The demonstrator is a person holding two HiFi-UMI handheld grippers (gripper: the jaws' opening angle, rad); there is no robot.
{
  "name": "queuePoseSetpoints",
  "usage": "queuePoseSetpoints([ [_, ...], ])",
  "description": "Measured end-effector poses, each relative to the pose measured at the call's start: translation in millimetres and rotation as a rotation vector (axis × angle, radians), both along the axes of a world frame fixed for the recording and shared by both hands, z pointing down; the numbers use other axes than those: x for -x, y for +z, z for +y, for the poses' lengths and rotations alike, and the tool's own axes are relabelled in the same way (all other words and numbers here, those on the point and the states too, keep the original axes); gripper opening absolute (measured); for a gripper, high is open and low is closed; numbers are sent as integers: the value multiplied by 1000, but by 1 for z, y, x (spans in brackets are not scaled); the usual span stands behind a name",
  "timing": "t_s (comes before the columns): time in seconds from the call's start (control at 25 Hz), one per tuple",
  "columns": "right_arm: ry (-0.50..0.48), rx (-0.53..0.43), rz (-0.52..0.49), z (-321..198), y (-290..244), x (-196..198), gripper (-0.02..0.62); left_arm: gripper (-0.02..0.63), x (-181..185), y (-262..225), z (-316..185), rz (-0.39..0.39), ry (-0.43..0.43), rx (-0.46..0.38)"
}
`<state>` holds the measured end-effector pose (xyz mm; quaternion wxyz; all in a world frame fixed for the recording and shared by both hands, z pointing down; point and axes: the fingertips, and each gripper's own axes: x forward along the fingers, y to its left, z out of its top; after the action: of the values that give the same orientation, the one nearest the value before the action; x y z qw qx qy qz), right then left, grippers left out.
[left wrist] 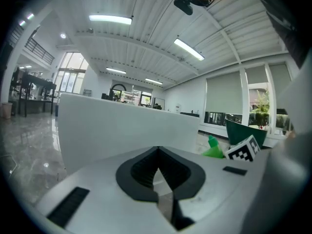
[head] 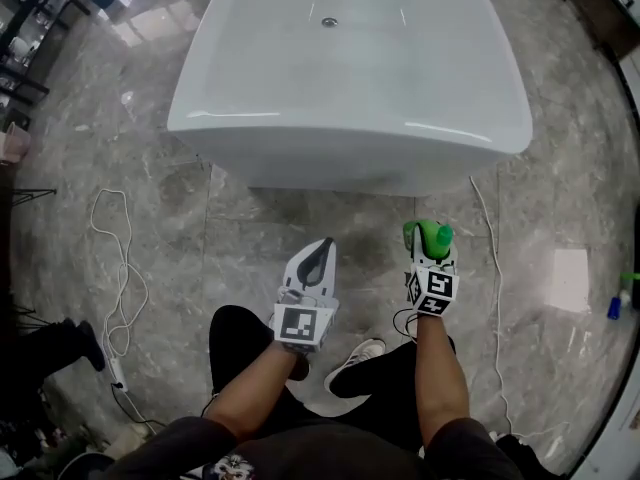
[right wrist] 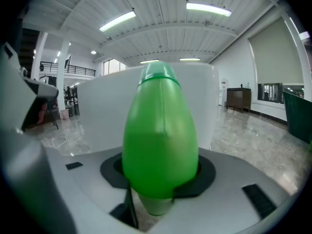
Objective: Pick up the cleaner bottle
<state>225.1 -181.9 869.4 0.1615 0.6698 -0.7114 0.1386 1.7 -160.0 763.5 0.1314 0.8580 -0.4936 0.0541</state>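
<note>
Firstly, head view. Left gripper point(head: 322, 250) and right gripper point(head: 432, 256) held out side by side above grey marble floor point(head: 250, 228), just short of white tub point(head: 350, 78). Green bottle point(head: 428, 235) in right gripper, clear of floor, its lower part hidden by jaws and marker cube point(head: 433, 292). Left jaws visible only as a dark teardrop shape from above. Far end of tub cut off at frame top. White cable point(head: 118, 268) looped on floor at left, one end lost in dark clutter. Small blue-and-green item point(head: 620, 303) at right edge, too small to identify.

Next, left gripper view. Jaw tips pressed together, nothing between them; only a narrow slit lower down between the pads. Tub wall across middle distance, hiding floor beyond. Bottle top and right marker cube poking in at right, rest cut off behind gripper body.

Lastly, right gripper view. Jaws clamped on bottle's belly, held partway apart by its width. Pads mostly hidden behind the green body. Tub largely blocked by bottle. Hard to tell which end carries the cap.
</note>
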Motion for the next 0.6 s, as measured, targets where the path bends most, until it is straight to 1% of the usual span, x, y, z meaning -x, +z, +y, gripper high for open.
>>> queuePoseSetpoints([
  [0.12, -6, -9, -3, 4, -82, 14, 190, 6, 9, -62, 3, -16, 8, 14],
  [0.28, -42, -24, 6, 16, -197, 44, 190, 6, 31, -164, -1, 25, -28, 52],
  [0.36, -50, -34, 10, 23, -254, 57, 190, 6, 41, -215, -3, 20, -24, 43],
  [0.48, -33, -46, -2, 29, -332, 76, 190, 6, 52, -281, -5, -11, 3, 16],
  [0.6, -25, -68, -13, 36, -398, 99, 190, 6, 66, -342, -7, -10, -18, 26],
])
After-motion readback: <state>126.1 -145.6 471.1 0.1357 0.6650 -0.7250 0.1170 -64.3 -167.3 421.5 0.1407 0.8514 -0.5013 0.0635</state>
